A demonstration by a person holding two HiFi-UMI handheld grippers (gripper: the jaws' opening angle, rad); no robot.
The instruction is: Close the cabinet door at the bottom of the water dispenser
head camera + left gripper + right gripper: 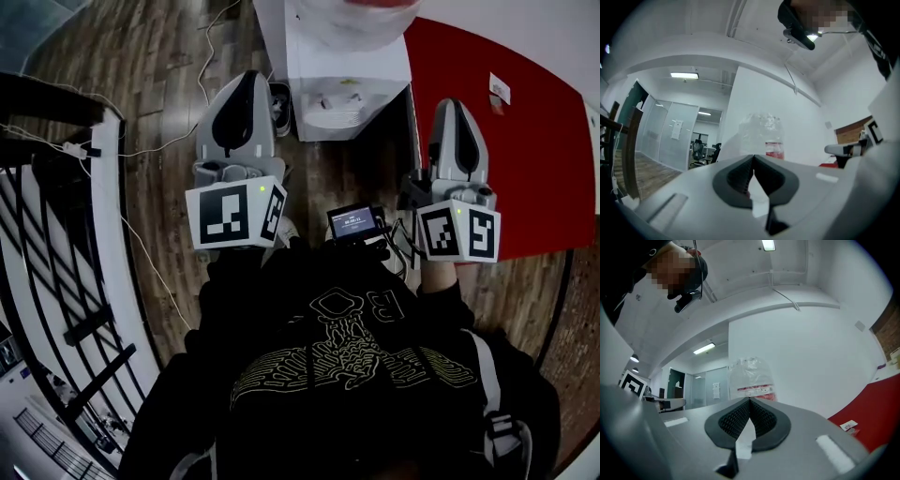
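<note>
My black sweatshirt nearest, both grippers held up, jaws closed on nothing.
My left gripper and right gripper flank the water dispenser ahead. Its bottom cabinet door is hidden from above. I'd expect a light, stiff hinged panel, so I'd push its free edge.

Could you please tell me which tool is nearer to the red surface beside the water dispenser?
Right. The right tool shows against the red surface; the left tool is on the far side of the water dispenser.
</note>
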